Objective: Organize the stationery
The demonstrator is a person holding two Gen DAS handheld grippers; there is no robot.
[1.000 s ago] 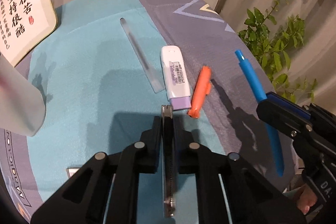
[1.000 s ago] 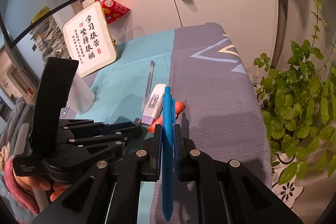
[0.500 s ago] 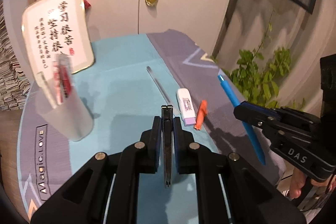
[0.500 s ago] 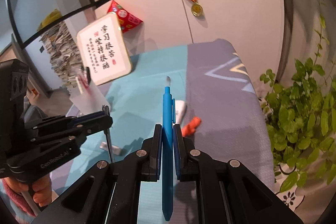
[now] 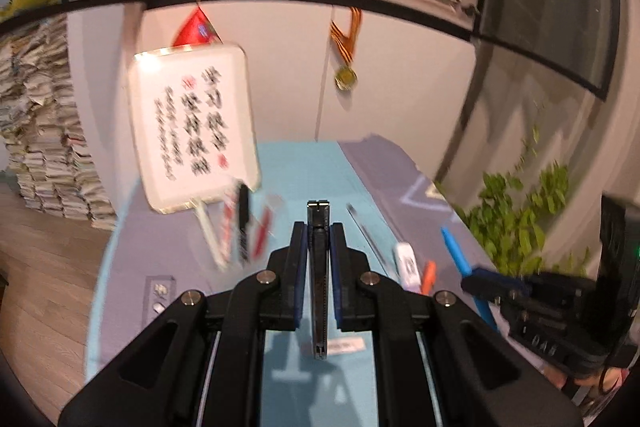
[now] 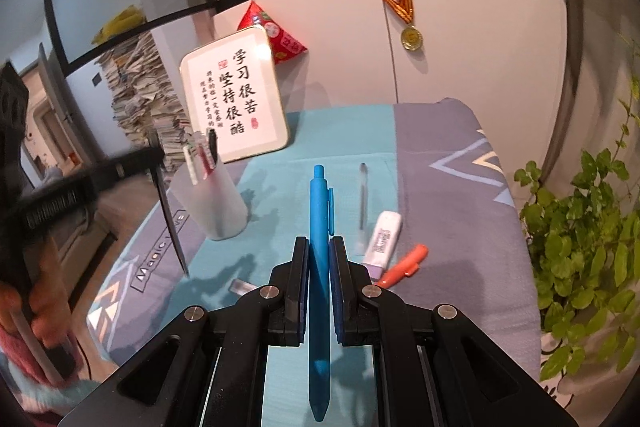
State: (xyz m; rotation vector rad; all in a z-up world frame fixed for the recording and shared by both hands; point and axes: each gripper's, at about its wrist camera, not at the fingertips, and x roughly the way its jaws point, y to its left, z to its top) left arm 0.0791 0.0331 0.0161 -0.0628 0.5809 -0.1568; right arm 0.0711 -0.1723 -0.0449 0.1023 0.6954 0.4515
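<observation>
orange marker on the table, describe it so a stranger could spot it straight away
On the teal and grey tablecloth, look right of the frosted plastic cup. The short orange marker lies beside a white and purple correction tape; it is the only orange item.

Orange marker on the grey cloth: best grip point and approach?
Take the orange marker mid-barrel, from above, jaws across its width. It lies flat and diagonal on the cloth, both long sides exposed. The white correction tape lies close beside its upper side, so keep the fingers narrow.

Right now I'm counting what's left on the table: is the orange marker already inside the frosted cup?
No, the orange marker lies flat on the cloth beside the white correction tape, well apart from the frosted cup.
</observation>
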